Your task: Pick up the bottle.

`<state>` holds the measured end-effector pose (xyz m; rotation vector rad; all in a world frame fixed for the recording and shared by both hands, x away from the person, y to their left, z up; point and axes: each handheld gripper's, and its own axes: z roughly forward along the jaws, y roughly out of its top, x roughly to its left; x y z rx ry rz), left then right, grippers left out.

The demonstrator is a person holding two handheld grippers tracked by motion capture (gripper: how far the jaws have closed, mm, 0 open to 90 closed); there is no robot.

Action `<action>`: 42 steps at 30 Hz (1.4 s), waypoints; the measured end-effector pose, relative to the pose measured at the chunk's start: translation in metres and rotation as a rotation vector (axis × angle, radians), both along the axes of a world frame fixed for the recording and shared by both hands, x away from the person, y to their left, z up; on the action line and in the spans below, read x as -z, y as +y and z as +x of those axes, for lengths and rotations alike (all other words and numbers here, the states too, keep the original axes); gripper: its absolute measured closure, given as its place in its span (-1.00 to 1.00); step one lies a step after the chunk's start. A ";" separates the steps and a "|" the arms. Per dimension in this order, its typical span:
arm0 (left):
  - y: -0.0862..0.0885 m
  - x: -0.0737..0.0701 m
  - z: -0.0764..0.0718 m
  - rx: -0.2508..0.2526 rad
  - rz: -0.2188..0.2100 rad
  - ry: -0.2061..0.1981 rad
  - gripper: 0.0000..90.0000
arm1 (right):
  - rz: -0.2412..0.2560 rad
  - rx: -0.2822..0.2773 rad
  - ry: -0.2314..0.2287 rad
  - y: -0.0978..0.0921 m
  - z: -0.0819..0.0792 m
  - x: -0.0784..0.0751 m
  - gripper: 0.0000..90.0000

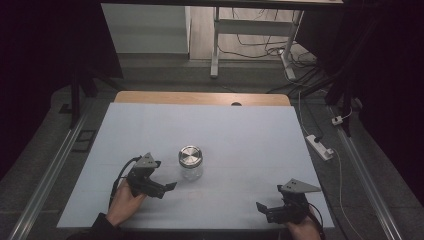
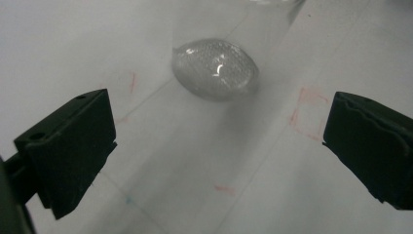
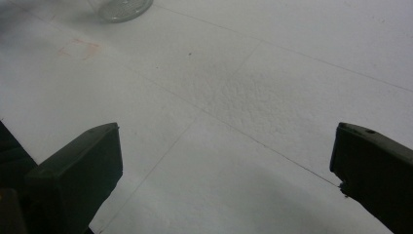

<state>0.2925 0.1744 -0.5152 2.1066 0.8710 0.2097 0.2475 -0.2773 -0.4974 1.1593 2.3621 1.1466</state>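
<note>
I am working over a white counter (image 1: 150,130), and a small glass jar (image 1: 190,167) with a metal lid (image 1: 190,156) is standing upright near its middle. The left tool (image 1: 170,187) is hovering just beside the jar with its jaws spread wide, and nothing is between them. In the left gripper view I am seeing the clear glass base (image 2: 215,69) of the jar ahead of the jaws. The right tool (image 1: 260,207) is waiting well apart, near the front edge, also spread and empty. I am judging the jar as stiff, smooth, slippery and fragile, probably light because it looks empty. I am thinking the best hold is around the glass body below the lid, with gentle pressure.
</note>
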 end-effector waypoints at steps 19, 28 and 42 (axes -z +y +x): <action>-0.046 0.005 0.036 0.102 0.021 -0.038 -1.00 | 0.004 -0.006 0.004 0.000 0.001 0.000 -1.00; -0.054 0.006 0.047 0.108 0.030 -0.069 -0.99 | 0.003 -0.008 0.005 0.000 0.001 0.000 -1.00; -0.058 0.006 0.049 0.123 0.036 -0.094 -0.67 | -0.001 -0.011 0.008 0.001 0.001 0.001 -1.00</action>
